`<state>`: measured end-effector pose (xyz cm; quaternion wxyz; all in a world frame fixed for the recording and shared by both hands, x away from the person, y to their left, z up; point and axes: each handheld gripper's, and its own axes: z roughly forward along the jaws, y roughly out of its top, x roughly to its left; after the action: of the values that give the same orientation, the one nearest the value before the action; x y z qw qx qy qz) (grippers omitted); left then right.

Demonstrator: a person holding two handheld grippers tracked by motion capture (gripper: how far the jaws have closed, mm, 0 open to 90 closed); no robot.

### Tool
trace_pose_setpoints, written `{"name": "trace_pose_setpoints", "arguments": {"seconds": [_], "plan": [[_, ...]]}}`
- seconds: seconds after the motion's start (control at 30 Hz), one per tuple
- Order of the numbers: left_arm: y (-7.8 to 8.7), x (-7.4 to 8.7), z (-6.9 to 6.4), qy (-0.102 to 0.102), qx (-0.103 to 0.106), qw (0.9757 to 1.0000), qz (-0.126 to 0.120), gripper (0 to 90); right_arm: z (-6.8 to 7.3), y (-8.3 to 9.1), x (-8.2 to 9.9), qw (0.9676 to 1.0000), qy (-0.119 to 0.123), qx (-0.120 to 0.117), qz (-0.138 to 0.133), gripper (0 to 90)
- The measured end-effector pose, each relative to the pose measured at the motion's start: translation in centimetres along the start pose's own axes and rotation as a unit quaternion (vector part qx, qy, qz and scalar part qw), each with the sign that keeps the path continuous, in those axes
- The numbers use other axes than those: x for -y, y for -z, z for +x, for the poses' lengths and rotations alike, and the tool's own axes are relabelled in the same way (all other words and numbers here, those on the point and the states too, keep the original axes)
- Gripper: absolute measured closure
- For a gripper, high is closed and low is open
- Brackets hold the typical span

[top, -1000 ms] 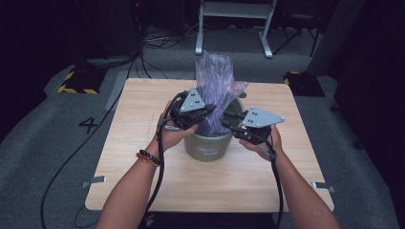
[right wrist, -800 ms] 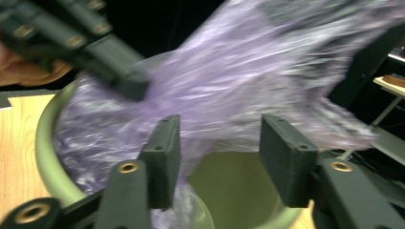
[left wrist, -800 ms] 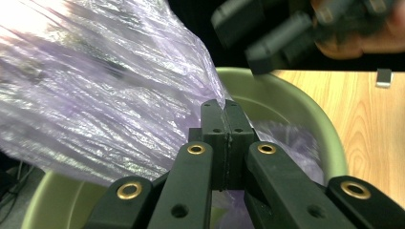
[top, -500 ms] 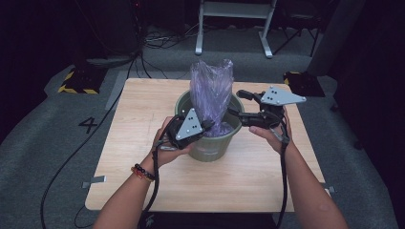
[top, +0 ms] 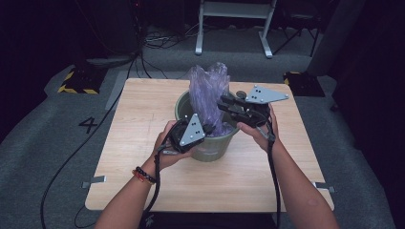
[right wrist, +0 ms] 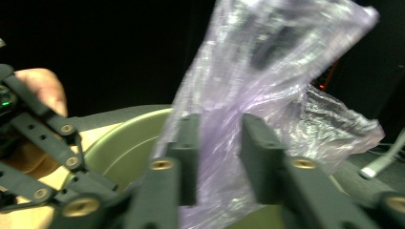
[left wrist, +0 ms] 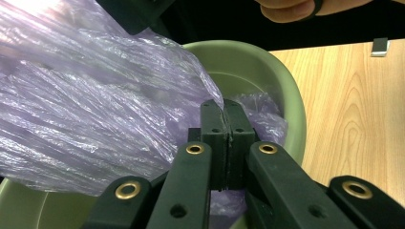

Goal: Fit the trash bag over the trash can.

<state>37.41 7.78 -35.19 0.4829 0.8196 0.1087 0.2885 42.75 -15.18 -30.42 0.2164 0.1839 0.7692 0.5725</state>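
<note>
- A dark "4" stands on the grey floor, just off the table's left edge.
- Yellow-and-black hazard stripes mark the edge of a dark floor plate near the table's far left corner; they are a warning sign without words.
- More such stripes show on a dark plate off the table's far right corner.
- No other text, label or brand can be read in the high view or in either gripper view.
</note>
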Motion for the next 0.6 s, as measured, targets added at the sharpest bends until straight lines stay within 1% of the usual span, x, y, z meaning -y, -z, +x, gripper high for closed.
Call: {"name": "trace_pose_setpoints", "arguments": {"seconds": [0.03,0.07,0.13,0.2,0.23,0.27,0.3,0.33,0.37,0.4,0.43,0.47,0.5,0.53,0.57,0.6], "plan": [[0.0,0.1,0.0,0.004,0.002,1.0,-0.002,87.7,0.1,0.0,0.1,1.0,-0.001,-0.003,-0.001,83.9],[0.1,0.3,0.1,0.018,0.007,0.9998,-0.006,85.8,0.3,0.2,0.2,1.0,0.006,-0.006,-0.006,88.4],[0.1,0.4,0.1,0.019,0.007,0.9998,-0.009,85.8,0.3,0.3,0.2,0.9999,0.01,-0.007,-0.006,90.0],[0.1,0.5,0.0,0.022,0.003,0.9997,-0.01,84.5,0.5,0.5,0.2,0.9999,0.012,-0.006,-0.009,90.0],[0.2,0.5,0.0,0.025,0.0,0.9996,-0.011,83.1,0.6,0.5,0.2,0.9998,0.015,-0.004,-0.01,90.0],[0.2,0.5,0.0,0.026,-0.008,0.9995,-0.014,79.8,0.7,0.6,0.2,0.9998,0.016,-0.006,-0.01,90.0],[0.3,0.5,0.1,0.035,-0.019,0.9991,-0.016,72.8,0.8,0.7,0.2,0.9997,0.019,-0.004,-0.012,90.0],[0.4,0.4,0.2,0.047,-0.02,0.9985,-0.018,63.8,0.9,0.8,0.2,0.9997,0.02,-0.004,-0.013,90.0],[0.5,0.4,0.3,0.058,-0.015,0.998,-0.019,57.1,1.0,0.9,0.2,0.9996,0.023,-0.006,-0.016,90.0],[0.7,0.3,0.3,0.063,-0.021,0.9976,-0.02,49.5,1.1,1.1,0.2,0.9995,0.027,-0.007,-0.017,90.0],[0.9,0.3,0.2,0.068,-0.03,0.997,-0.021,30.2,1.5,1.4,0.2,0.9991,0.036,-0.012,-0.018,90.0],[1.2,0.1,0.3,0.078,-0.036,0.996,-0.023,24.9,1.7,1.5,0.2,0.9987,0.044,-0.016,-0.018,90.0],[1.2,0.1,0.3,0.078,-0.036,0.996,-0.023,21.5,1.9,1.6,0.2,0.9985,0.051,-0.017,-0.015,90.0],[1.7,-0.1,0.5,0.083,-0.033,0.9955,-0.031,18.9,2.1,1.7,0.3,0.998,0.058,-0.017,-0.015,90.0],[1.7,-0.1,0.5,0.083,-0.033,0.9955,-0.031,18.0,2.3,1.8,0.3,0.9976,0.065,-0.018,-0.015,90.0],[1.9,-0.2,0.6,0.083,-0.036,0.9953,-0.033,18.0,2.3,1.8,0.3,0.9976,0.065,-0.018,-0.015,90.0]]}}
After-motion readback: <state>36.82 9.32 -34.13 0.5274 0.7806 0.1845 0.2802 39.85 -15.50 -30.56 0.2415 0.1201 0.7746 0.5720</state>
